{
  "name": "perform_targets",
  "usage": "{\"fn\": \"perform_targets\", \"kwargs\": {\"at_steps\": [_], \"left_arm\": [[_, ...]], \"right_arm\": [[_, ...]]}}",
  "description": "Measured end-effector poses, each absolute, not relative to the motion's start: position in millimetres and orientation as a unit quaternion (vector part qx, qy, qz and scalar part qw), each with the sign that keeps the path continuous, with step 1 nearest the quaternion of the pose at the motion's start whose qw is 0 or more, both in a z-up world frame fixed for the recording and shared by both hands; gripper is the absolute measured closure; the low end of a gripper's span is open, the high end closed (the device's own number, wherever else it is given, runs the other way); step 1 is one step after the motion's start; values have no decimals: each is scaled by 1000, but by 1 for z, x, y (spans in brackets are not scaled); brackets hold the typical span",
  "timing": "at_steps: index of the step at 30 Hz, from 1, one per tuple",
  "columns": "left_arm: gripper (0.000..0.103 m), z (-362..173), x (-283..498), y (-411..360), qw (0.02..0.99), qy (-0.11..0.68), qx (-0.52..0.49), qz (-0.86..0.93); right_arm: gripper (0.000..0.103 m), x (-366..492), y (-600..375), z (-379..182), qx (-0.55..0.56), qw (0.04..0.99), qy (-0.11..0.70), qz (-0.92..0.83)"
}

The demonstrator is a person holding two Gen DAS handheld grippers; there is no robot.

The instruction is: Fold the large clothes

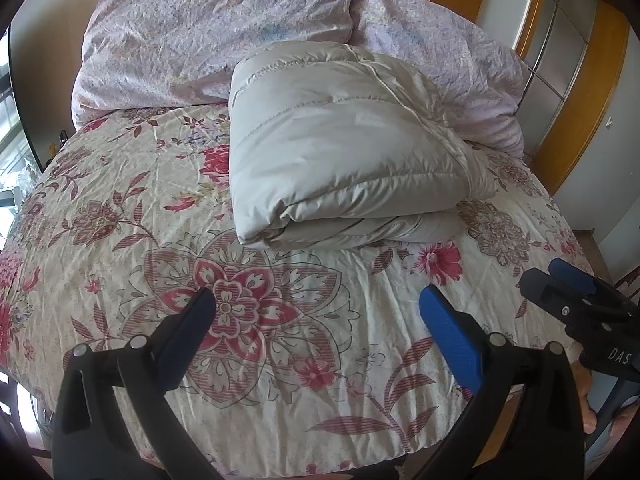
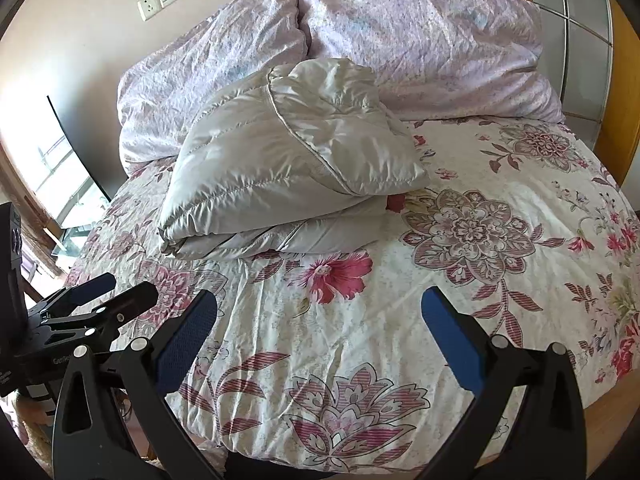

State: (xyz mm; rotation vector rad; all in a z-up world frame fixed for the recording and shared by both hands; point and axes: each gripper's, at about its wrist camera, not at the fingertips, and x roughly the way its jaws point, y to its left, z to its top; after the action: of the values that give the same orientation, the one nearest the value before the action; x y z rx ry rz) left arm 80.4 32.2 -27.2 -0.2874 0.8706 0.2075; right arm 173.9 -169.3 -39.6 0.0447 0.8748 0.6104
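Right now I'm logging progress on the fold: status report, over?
Left gripper open, empty. Right gripper open, empty. Grey puffer coat folded on floral bedspread, against pillows. Nothing in the way.

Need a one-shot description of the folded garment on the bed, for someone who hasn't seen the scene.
Start at the bed with the floral cover. Near its head, just before the two lilac pillows, lies the folded puffer coat. It alone is plain, glossy, quilted beige-grey; everything around it is patterned.

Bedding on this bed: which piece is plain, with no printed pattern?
The folded grey puffy garment, glossy and unprinted; the bedspread has red flowers, the lilac duvet a faint print.
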Motion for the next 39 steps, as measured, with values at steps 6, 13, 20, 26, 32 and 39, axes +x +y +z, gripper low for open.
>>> {"fn": "perform_targets", "kwargs": {"at_steps": [6,13,20,26,32,39], "left_arm": [[2,-25,81,31,890,422,-150,88],[2,-26,81,31,889,424,-152,87],[2,-26,82,31,889,424,-151,87],[2,-27,81,31,889,425,-150,87],[2,-28,81,31,889,425,-150,87],[2,-28,83,31,888,425,-151,88]], "right_arm": [[1,176,-172,-39,35,855,423,298],[1,176,-173,-39,38,854,423,299],[1,176,-173,-39,38,855,422,300],[1,177,-173,-39,38,855,423,298],[1,178,-173,-39,35,855,423,298],[1,179,-173,-38,34,856,422,299]]}}
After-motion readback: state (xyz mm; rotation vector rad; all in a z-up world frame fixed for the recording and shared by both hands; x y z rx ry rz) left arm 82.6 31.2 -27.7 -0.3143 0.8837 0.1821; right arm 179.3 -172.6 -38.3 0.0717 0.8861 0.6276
